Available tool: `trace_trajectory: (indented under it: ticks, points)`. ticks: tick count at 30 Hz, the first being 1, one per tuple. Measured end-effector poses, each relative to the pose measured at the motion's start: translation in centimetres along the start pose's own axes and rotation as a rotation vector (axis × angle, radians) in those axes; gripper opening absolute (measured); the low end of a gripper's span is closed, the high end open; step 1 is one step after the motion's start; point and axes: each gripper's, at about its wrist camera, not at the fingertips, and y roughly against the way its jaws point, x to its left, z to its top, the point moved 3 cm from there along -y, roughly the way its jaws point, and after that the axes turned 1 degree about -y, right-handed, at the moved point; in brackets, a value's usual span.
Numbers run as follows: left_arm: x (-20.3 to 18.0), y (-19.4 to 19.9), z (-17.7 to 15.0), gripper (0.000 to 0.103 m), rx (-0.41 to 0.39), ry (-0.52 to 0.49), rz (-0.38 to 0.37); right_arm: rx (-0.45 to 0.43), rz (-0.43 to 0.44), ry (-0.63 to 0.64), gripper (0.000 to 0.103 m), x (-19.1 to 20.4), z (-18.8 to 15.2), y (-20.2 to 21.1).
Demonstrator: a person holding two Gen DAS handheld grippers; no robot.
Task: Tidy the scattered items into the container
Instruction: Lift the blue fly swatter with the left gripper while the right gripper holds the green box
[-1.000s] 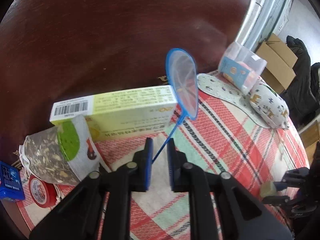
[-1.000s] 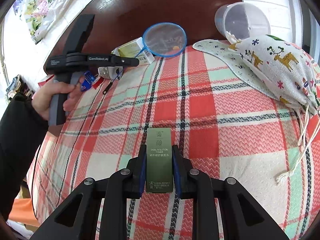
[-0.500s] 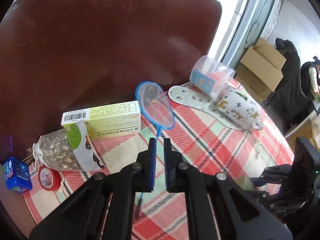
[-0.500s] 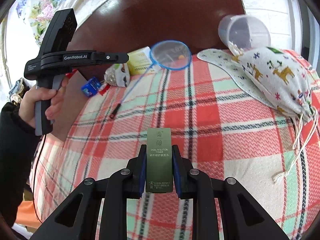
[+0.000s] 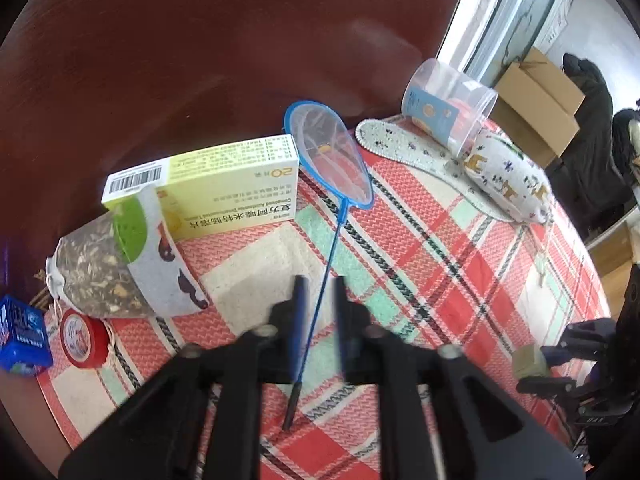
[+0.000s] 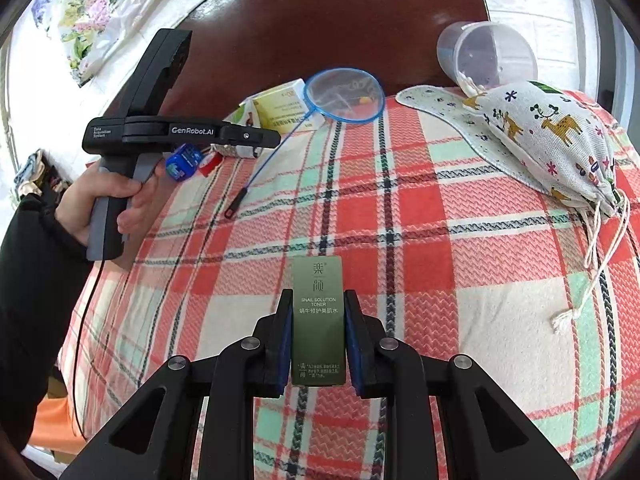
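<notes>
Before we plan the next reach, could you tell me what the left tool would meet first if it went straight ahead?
Probably the blue net: its thin handle runs between the left tool's open fingers toward the hoop. The yellow-green box lies just left of that line. Depth is uncertain.

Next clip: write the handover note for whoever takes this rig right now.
Left tool: open, nothing held; the blue net lies on the plaid cloth with its handle running between the fingers.
Right tool: shut on the green toner box, held above the cloth.
Clear container: tipped on its side at the far edge, against the deer-print pouch.
Done: no scattered item seen in the container.
Left: toner box, net, yellow box, seed bag, red tape roll, small blue box.
</notes>
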Motion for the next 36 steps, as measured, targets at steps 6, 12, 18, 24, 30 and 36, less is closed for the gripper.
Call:
trace_trajectory:
  ticks: [6, 12, 18, 24, 30, 36]
  points:
    - [-0.3, -0.6, 0.2, 0.049, 0.002, -0.023, -0.029, 0.022, 0.003, 0.003, 0.024, 0.2, -0.3, -1.2]
    - [-0.8, -2.4, 0.2, 0.007, 0.064, -0.043, -0.052, 0.033, 0.005, 0.007, 0.024, 0.4, -0.2, -1.5]
    - [-1.5, -1.5, -0.2, 0.005, 0.046, -0.043, -0.030, 0.029, -0.001, 0.000, 0.024, 0.2, -0.2, -1.2]
    - [-2.0, 1.9, -0.2, 0.005, 0.006, -0.025, -0.067, 0.017, 0.011, 0.013, 0.024, 1.0, 0.0, -0.8]
    - [-1.3, 0.8, -0.5, 0.005, 0.026, 0.006, -0.044, 0.017, 0.016, 0.026, 0.024, 1.9, -0.5, -0.4]
    - [-1.4, 0.0, 0.5, 0.043, 0.005, -0.002, -0.030, 0.026, 0.012, 0.020, 0.024, 1.5, -0.6, -0.5]
